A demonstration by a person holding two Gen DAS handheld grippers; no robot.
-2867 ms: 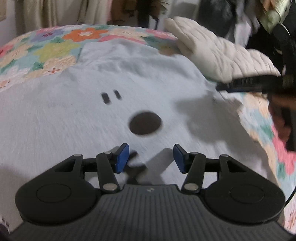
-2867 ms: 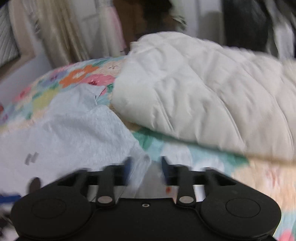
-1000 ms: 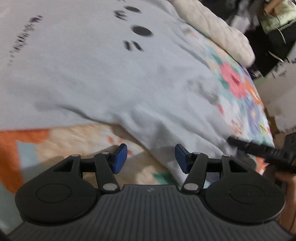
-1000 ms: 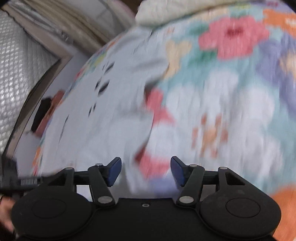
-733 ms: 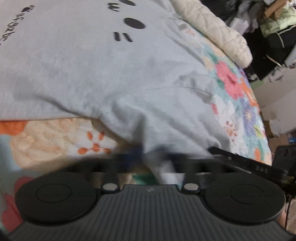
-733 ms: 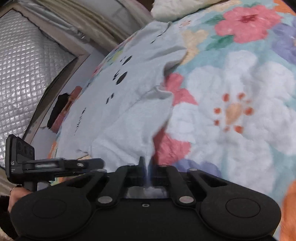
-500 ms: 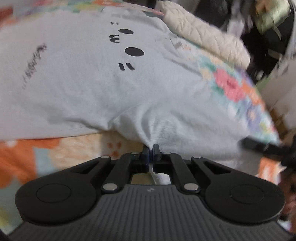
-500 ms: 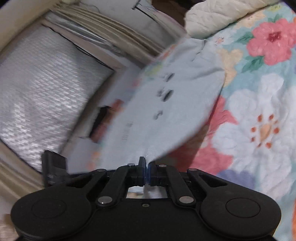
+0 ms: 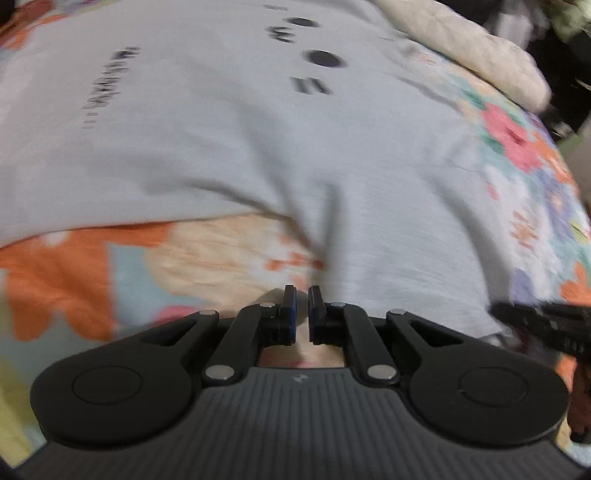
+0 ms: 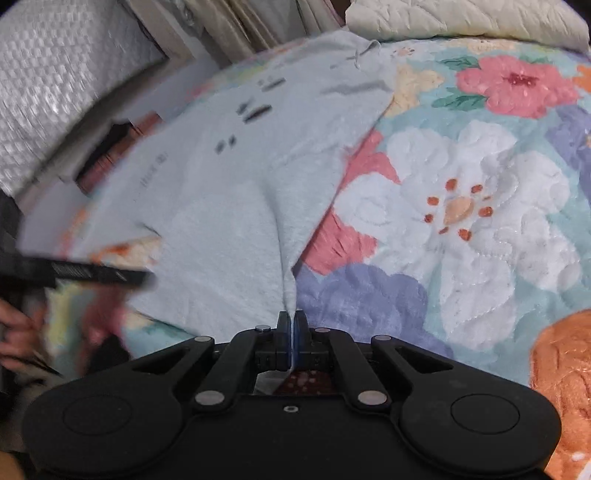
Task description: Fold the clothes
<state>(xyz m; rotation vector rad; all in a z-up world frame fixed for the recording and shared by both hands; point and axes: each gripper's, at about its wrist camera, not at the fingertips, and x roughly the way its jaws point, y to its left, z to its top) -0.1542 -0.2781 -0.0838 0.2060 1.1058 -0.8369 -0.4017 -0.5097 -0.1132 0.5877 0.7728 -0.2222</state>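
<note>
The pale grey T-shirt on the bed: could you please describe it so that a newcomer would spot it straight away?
Start from the floral quilt that covers the bed. Spread flat across it lies the pale grey T-shirt, its near hem pinched in the right gripper. Unlike the cream quilted blanket at the far side, it is plain and thin, printed with small black marks and a line of lettering.

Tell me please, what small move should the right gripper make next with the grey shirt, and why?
Probably lift the right gripper slightly and carry it toward the black print. Its fingers are shut on the edge of the shirt, which otherwise lies spread on the floral quilt, so the pinched part seems ready to fold over.
</note>
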